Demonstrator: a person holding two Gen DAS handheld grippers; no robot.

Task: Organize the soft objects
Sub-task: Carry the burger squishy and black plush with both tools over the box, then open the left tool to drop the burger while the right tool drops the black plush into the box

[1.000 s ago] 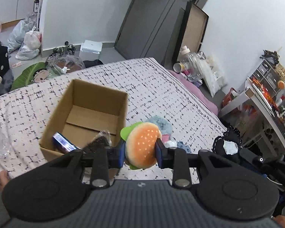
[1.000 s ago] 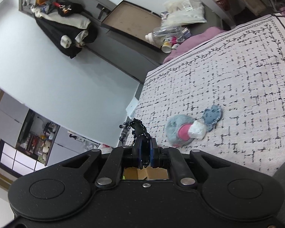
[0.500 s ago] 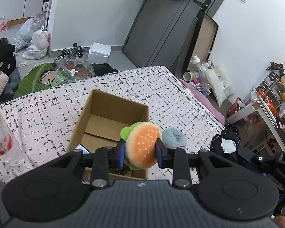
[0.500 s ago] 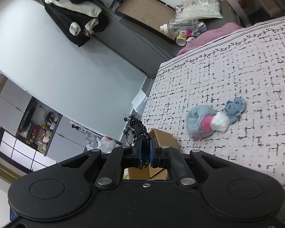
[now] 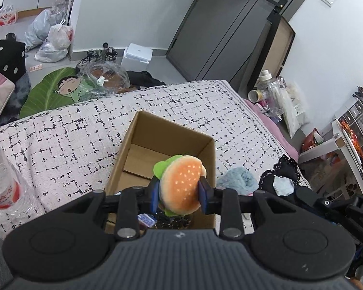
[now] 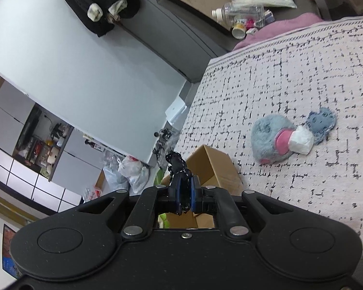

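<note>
Risk first: we've got the left claw (image 5: 179,193) clamped on the burger plush (image 5: 182,186), hanging over the near right corner of the cardboard box (image 5: 138,135), w/ the box's right wall directly under it. Let go here and we reckon the plush could hit that rim and bounce out onto the bed, toward the grey-blue plush (image 5: 237,177) lying just right of the box. It's squashy too, so the pads may drag it sideways on release.

Right claw (image 6: 184,194) is pinched nearly closed on a thin black glossy thing (image 6: 177,166) — can't tell what it is, prob. something limp. It sits near the box as well, so we judge two claws crowding one opening could bump each other or shove the light box across the cover.

Surface: bed (image 5: 67,130) w/ a white cover in black dashes, soft, so the box won't sit firm. A water bottle (image 5: 2,183) stands at the left edge.

Room: cluttered. Plastic bags (image 5: 50,41) on the far floor, grey door (image 5: 220,31) beyond, shelves of bits at right.
</note>
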